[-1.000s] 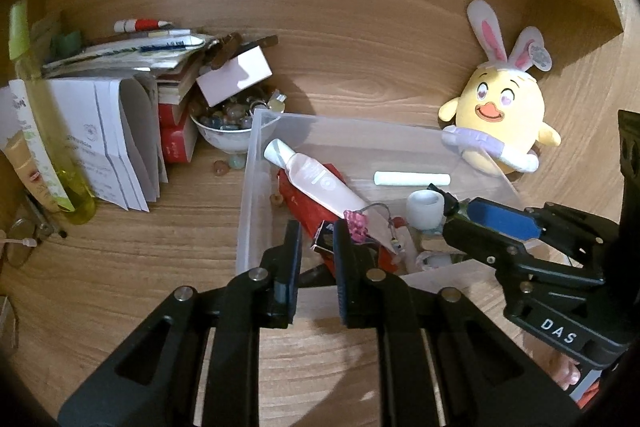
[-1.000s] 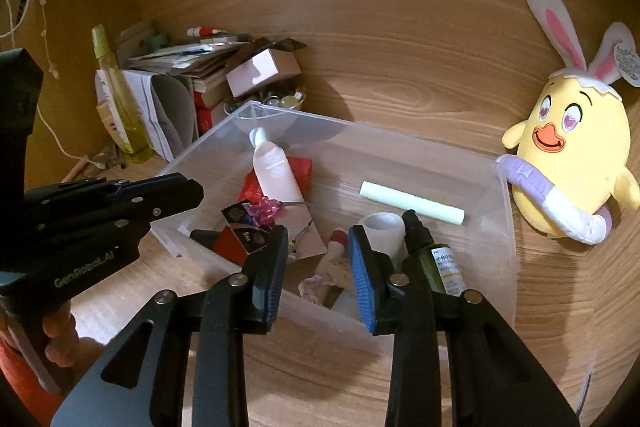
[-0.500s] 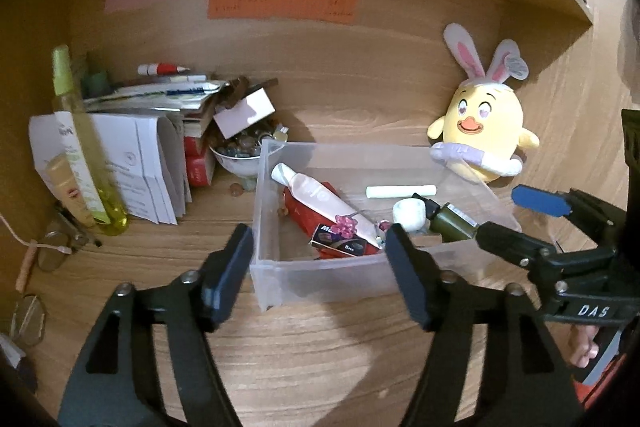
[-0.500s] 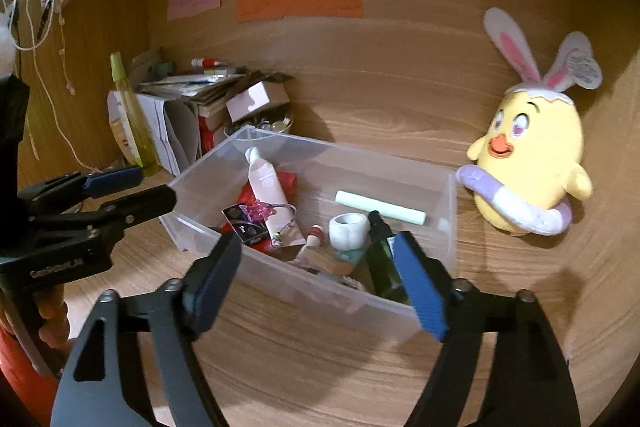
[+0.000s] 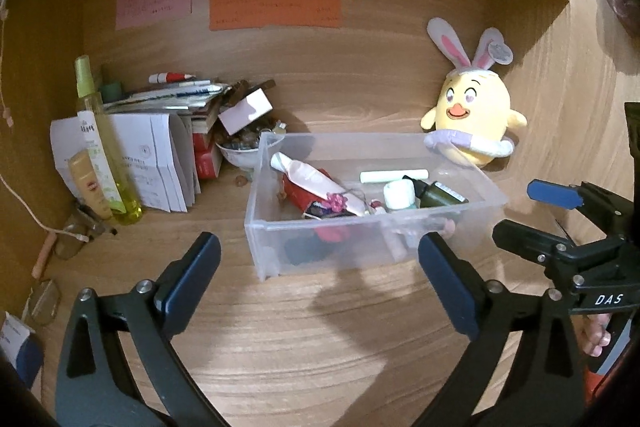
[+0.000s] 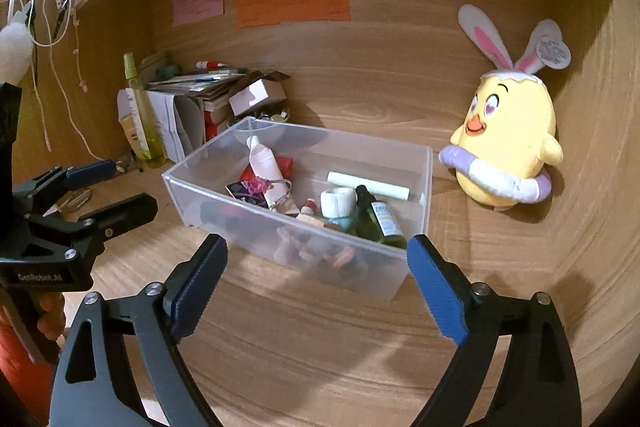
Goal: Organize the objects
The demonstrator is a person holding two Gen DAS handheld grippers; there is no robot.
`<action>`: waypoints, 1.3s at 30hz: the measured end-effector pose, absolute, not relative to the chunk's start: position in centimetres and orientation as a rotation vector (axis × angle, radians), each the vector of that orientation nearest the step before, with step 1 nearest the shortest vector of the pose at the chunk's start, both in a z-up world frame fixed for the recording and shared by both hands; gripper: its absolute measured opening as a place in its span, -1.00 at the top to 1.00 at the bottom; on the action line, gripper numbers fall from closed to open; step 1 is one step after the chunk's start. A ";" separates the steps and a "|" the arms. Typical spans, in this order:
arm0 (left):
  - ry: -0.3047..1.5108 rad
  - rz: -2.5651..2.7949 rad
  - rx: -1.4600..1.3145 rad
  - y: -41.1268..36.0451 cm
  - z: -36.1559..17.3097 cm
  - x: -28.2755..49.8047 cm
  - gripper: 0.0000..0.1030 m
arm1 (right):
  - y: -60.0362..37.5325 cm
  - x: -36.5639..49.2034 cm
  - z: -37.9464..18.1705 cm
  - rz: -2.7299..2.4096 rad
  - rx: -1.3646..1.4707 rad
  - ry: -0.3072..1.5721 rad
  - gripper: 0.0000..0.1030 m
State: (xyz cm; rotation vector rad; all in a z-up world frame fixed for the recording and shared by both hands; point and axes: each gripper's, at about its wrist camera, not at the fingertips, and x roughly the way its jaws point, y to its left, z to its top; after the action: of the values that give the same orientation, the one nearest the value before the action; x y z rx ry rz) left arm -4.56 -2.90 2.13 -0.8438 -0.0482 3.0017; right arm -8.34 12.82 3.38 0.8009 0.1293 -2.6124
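Both grippers backed away from one clear bin (image 5: pixel 260 227), left gripper (image 5: pixel 320 267) and right gripper (image 6: pixel 316 267) now spread wide, empty, one pink tube (image 5: pixel 316 183), one green bottle (image 6: pixel 378 221), one plush chick (image 6: pixel 508 147) beside bin.

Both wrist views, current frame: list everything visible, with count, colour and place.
clear bin: 1, transparent, desk centre
pink tube: 1, inside bin, left part
green bottle: 1, dark, inside bin, right part
white stick: 1, pale, inside bin, along back wall
chick plush: 1, yellow with bunny ears, right of bin
spray bottle: 1, yellow-green, far left
paper stack: 1, white, left of bin
wall notes: 3, pink, green, orange, back wall
left gripper: open, before bin
right gripper: open, before bin
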 end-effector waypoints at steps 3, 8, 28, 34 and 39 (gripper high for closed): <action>-0.058 2.994 -0.854 -2.7 1.7 -4.3 -0.96 | 13.1 -8.0 3.1 -2.611 0.808 0.110 -0.76; -0.089 2.976 -0.869 -2.5 1.2 -4.2 -0.96 | 13.3 -7.4 2.7 -2.604 0.818 0.097 -0.76; -0.103 2.971 -0.895 -2.2 0.5 -4.2 -0.96 | 13.2 -6.7 2.7 -2.601 0.805 0.099 -0.77; -0.103 2.971 -0.894 -2.2 0.5 -4.2 -0.97 | 13.1 -6.6 2.7 -2.602 0.802 0.097 -0.77; -0.099 2.974 -0.891 -2.1 0.6 -4.1 -0.97 | 13.2 -6.6 2.7 -2.600 0.803 0.096 -0.77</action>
State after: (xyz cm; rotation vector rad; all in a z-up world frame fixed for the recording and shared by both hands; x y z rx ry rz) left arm -4.11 -2.13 0.60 -0.8911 -0.0992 2.9738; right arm -6.61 13.16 2.68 0.8028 0.0960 -2.5997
